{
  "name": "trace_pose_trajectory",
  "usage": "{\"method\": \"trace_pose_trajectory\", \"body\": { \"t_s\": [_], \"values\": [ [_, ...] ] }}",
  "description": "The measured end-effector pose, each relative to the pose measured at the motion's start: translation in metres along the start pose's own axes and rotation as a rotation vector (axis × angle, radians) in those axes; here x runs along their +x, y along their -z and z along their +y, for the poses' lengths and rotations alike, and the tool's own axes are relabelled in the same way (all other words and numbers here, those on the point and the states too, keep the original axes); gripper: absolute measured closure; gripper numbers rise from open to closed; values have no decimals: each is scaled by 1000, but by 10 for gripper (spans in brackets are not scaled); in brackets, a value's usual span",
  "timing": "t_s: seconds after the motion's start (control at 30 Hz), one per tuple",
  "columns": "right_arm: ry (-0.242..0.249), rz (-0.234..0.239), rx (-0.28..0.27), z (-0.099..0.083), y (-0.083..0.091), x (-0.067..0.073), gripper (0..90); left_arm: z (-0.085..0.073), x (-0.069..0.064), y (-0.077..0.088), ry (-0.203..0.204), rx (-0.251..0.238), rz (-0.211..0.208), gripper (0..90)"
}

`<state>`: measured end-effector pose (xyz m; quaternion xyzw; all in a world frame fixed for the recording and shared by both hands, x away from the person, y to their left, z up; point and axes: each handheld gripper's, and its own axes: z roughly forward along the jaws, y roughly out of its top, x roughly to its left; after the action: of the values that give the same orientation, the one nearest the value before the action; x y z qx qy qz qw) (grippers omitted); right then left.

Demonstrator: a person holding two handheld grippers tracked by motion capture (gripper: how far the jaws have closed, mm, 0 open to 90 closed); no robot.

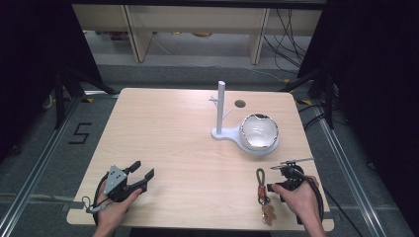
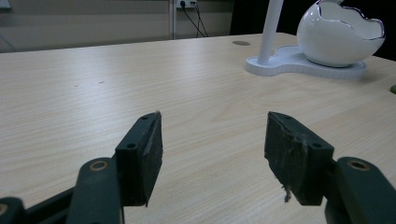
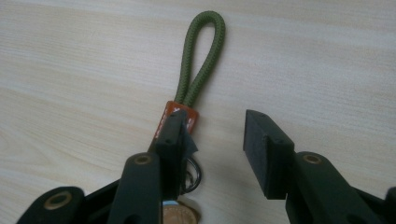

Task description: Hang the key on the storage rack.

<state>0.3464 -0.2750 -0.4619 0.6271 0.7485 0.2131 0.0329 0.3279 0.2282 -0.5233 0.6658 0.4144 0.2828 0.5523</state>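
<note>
Right gripper [image 3: 212,140] jaws apart, left pad over the orange tag of a keychain [image 3: 198,70] with olive cord loop, lying flat on the wooden table [image 1: 173,138] near its front right edge. Left gripper [image 2: 212,149] wide open, nothing between jaws, front left. White eggshell-shaped bowl [image 1: 259,132] on stand beyond.

Even overhead lighting; pale wooden table [image 1: 188,148] bright, surroundings dark. Glare on glossy white egg-shaped bowl [image 1: 259,132]. Close foreground slightly soft.
</note>
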Motion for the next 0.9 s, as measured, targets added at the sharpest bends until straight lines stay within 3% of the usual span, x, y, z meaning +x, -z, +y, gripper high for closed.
{"method": "trace_pose_trajectory", "body": {
  "t_s": [0.1, 0.4, 0.53, 0.57, 0.6, 0.63, 0.7, 0.77, 0.9],
  "values": [
    [-38, -8, 14, 4, 1, 7, 582, 0, 0, 0, 3, 2, 2, 367],
    [-27, -39, 96, 14, -6, 23, 549, 0, -1, -1, -10, -2, 1, 367],
    [5, -62, 107, 18, -10, 24, 552, 0, -1, 0, -8, 5, 4, 367],
    [-34, -63, 135, 20, -11, 28, 553, 0, -1, 0, -9, 4, 3, 367],
    [-10, -58, 134, 20, -11, 27, 552, 0, -1, 0, -10, 4, 3, 367],
    [-69, -60, 164, 21, -11, 33, 551, 0, -1, 0, -11, 5, 3, 367],
    [16, -69, 154, 22, -14, 28, 550, 0, -1, 0, -11, 4, 1, 368],
    [29, -78, 155, 23, -17, 30, 551, 0, -2, 0, -12, 5, 1, 368],
    [-10, -106, 192, 24, -21, 39, 553, -1, -2, -1, -8, -9, -6, 368]
  ]
}}
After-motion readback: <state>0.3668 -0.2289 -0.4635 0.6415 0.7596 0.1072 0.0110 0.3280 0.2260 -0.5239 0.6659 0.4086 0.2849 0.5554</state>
